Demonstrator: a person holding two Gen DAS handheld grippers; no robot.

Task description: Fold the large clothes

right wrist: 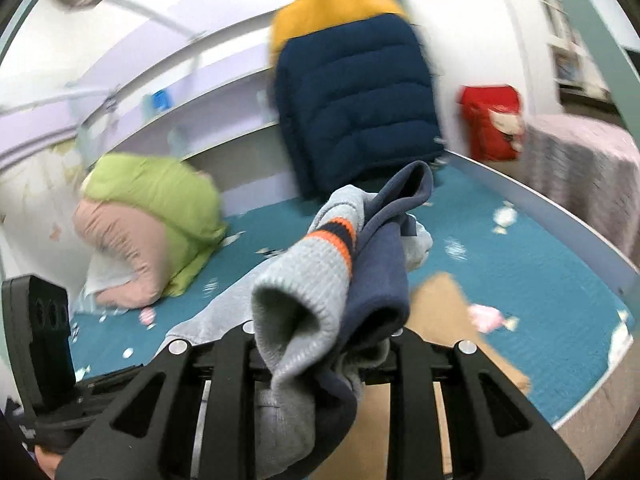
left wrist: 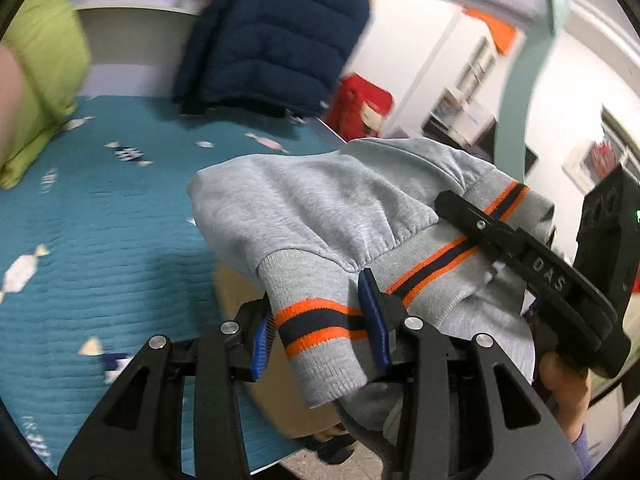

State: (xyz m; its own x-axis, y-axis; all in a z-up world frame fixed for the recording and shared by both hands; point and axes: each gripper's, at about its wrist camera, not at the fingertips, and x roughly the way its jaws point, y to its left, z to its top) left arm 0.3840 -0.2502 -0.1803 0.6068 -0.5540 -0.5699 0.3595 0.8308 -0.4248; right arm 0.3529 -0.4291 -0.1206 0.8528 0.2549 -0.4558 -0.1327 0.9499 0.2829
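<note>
A grey sweatshirt [left wrist: 320,208] with orange and navy striped cuffs and hem hangs lifted above the teal bed [left wrist: 100,220]. My left gripper [left wrist: 324,328] is shut on one striped cuff, blue pads on each side. My right gripper [right wrist: 320,344] is shut on a bunch of the sweatshirt [right wrist: 316,276]: a grey striped cuff and its navy lining. The right gripper also shows in the left wrist view [left wrist: 532,268], lying over the striped hem.
A navy and yellow puffer jacket [right wrist: 352,120] hangs at the bed's far side. A green and pink pillow bundle [right wrist: 152,216] lies at the left. A brown cardboard sheet [right wrist: 448,312] lies on the bed near its edge. A red bag [right wrist: 492,124] stands beyond the bed.
</note>
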